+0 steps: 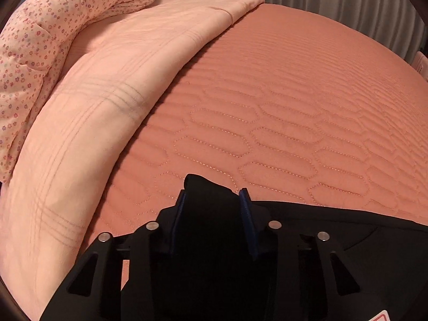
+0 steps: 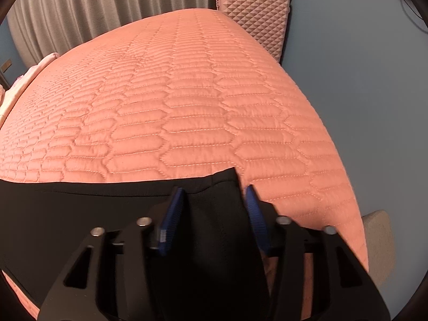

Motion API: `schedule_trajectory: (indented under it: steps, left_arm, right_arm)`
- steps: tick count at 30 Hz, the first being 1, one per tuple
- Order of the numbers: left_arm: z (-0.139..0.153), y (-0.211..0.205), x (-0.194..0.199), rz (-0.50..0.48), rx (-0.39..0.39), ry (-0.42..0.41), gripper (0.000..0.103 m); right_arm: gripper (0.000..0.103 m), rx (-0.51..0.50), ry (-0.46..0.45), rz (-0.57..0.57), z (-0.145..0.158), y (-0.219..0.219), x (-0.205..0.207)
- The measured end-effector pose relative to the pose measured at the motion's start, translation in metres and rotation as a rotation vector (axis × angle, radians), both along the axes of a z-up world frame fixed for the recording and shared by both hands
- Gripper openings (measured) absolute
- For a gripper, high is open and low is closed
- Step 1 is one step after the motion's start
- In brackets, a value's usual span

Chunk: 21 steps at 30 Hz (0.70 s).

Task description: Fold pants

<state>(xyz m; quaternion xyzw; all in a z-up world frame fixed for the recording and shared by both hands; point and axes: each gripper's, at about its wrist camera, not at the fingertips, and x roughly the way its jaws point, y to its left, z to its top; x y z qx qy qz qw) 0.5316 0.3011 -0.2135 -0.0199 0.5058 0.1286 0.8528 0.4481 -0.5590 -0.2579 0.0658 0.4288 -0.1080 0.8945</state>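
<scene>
Jaws of left gripper [image 1: 214, 195] & right gripper [image 2: 214, 195] each clamp black pants [image 2: 80, 208], edge stretched taut btwn, over quilted bedspread [image 2: 187, 107]

Bed [image 2: 187, 93] wearing a salmon quilted cover. Pale curtains [image 2: 80, 8] hanging beyond its far edge. Pink suitcase [image 2: 254, 13] standing at the far right corner against a blue-grey wall [image 2: 361, 67].

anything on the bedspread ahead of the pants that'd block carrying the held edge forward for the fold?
Nothing visible. Both the left gripper and right gripper have the black pants between their fingers; the quilted bedspread ahead is bare. The folded blanket lies along its left side only.
</scene>
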Motion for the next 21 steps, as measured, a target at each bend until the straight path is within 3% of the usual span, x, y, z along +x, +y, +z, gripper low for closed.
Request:
schedule_trajectory:
  steps: [2, 9, 16, 18, 21]
  left_arm:
    - [0.014, -0.001, -0.01, -0.003, -0.024, -0.024, 0.023]
    - [0.095, 0.006, -0.064, -0.048, -0.105, -0.143, 0.019]
    - [0.182, 0.012, -0.191, -0.096, -0.163, -0.234, 0.019]
    - [0.192, 0.017, -0.228, -0.102, -0.161, -0.235, 0.019]
    - [0.196, 0.024, -0.28, -0.12, -0.109, -0.214, 0.019]
  right_arm:
    - [0.013, -0.012, -0.004, -0.004, 0.007, 0.002, -0.005]
    - [0.009, 0.01, -0.142, 0.031, 0.067, 0.006, -0.063]
    - [0.009, -0.001, -0.295, 0.149, 0.145, 0.019, -0.187]
    - [0.009, -0.019, -0.313, 0.177, 0.156, 0.023, -0.224]
    - [0.009, -0.068, -0.249, 0.222, 0.151, 0.028, -0.281]
